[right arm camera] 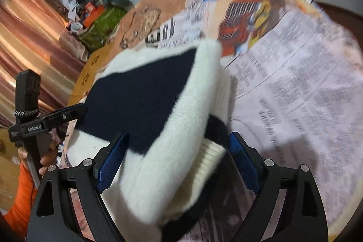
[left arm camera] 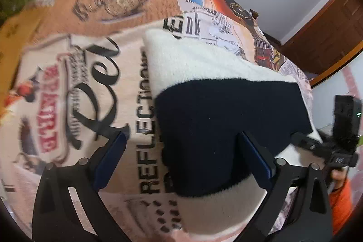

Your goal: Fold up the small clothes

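Both hand-held grippers are hanging wide over the folded sweater

The white and navy sweater [left arm camera: 204, 110] is lying folded on the printed tablecloth of the table [left arm camera: 95, 87], and the left hand-held gripper [left arm camera: 181, 155] is standing wide, one blue pad over the cloth, the other over the navy panel, nothing pinched. In the right wrist view, the right hand-held gripper [right arm camera: 177, 158] is gaping too, the ribbed cuff [right arm camera: 211, 155] sitting loose between its pads (no squeeze that I can see). The fold is looking bulky on that side, so I am judging the tidy move is taking the cuff edge squarely, both layers together, and laying it flat without dragging the tablecloth.
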`<state>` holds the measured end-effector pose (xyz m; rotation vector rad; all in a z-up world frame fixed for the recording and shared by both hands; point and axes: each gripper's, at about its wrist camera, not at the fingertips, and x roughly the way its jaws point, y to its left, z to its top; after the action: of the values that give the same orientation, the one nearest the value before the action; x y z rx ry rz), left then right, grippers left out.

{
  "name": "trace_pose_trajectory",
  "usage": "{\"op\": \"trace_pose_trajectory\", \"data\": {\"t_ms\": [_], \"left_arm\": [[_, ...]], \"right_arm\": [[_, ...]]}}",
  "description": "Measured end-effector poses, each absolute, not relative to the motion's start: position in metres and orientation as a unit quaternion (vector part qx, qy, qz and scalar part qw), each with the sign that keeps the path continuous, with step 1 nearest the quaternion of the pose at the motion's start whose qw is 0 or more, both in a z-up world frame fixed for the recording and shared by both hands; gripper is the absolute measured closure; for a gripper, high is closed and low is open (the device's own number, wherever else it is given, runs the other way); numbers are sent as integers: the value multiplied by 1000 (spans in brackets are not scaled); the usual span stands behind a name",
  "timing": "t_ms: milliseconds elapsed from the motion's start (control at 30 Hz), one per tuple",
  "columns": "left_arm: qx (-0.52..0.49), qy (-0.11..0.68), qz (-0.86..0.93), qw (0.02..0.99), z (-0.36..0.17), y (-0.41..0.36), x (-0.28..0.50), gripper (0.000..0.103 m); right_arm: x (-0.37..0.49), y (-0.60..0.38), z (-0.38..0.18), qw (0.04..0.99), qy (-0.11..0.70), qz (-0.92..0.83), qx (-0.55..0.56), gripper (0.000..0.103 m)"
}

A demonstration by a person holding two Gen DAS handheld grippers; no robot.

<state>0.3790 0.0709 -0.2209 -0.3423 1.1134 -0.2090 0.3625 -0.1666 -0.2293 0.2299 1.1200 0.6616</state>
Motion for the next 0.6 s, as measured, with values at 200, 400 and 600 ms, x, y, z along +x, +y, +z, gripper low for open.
{"op": "trace_pose_trajectory", "data": {"t_ms": [200,400,600], "left_arm": [[-221,560,-145,785,-251,57,396,3],[-260,556,-166,772,-259,45,398,21],[-228,533,-159,799,-232,42,380,43]], "right_arm": [[370,-156,-242,774,527,331,118,10],[362,-155,-238,775,527,330,113,31],[353,-156,-222,785,514,331,100,57]]}}
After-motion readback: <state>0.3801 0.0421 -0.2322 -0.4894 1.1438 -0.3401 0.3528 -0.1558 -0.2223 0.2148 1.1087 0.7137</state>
